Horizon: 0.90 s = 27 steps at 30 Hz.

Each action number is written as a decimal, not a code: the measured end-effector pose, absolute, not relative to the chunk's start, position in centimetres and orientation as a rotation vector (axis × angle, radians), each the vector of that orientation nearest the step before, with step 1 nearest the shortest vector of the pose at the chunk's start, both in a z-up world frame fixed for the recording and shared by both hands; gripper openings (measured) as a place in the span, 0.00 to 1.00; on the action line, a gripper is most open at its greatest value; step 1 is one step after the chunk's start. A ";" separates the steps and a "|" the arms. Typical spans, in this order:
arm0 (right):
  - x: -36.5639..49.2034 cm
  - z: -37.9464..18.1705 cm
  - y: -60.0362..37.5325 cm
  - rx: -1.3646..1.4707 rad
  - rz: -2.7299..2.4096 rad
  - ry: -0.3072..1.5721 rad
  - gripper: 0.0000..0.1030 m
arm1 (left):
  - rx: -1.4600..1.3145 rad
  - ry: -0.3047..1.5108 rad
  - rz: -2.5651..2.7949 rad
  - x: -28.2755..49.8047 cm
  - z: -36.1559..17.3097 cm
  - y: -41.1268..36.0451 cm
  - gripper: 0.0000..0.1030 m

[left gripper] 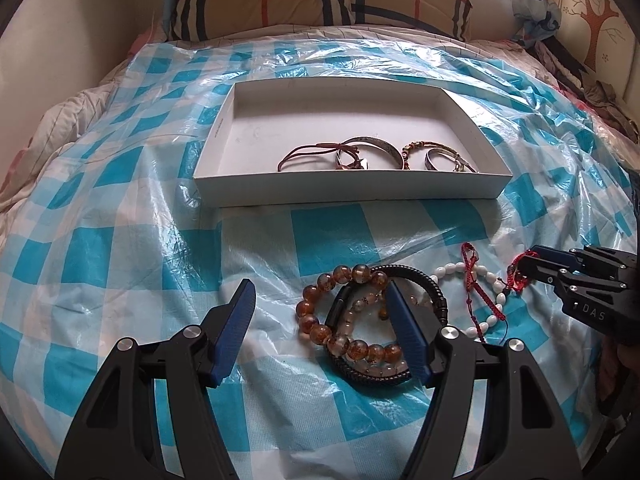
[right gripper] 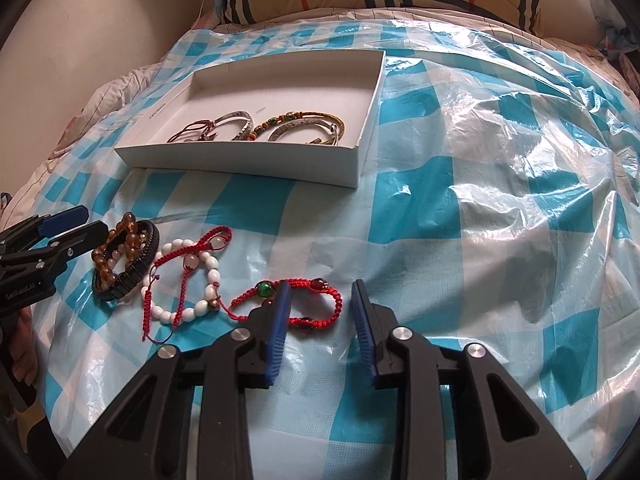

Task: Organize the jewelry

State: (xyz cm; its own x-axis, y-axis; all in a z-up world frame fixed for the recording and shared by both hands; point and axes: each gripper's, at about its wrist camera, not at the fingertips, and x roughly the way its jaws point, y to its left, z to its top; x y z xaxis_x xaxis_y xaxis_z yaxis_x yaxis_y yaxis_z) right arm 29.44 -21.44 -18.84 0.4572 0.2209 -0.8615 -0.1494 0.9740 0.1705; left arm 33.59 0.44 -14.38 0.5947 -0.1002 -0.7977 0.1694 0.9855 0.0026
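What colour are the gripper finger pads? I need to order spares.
Blue pads on black arms, clearest in the right wrist view.

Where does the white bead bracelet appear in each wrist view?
Left wrist view: white bead bracelet lower right, right of the black cord bracelet.
Right wrist view: bracelet lower left, left of the camera's own jaws.
Shared landmark: white box beyond it.

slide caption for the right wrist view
Open right gripper straddles a red bead bracelet on checked plastic; white box beyond.
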 end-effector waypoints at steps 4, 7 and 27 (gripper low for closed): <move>29.1 -18.0 -21.1 0.065 0.238 1.040 0.08 | 0.132 0.906 -0.185 34.7 -14.7 0.1 0.63; 28.9 -17.2 -20.5 0.039 0.242 1.018 0.08 | 0.104 0.934 -0.253 35.7 -15.8 0.5 0.63; 28.4 -15.6 -19.5 -0.057 0.209 0.978 0.08 | 0.023 0.919 -0.321 33.7 -14.0 0.7 0.01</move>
State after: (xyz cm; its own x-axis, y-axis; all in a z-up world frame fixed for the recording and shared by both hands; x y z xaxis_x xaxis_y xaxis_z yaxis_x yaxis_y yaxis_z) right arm 28.40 -19.53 -15.55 0.5404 0.1498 -0.8280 -0.2010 0.9785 0.0459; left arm 33.70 0.69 -13.96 0.5628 -0.2629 -0.7837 0.2824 0.9522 -0.1166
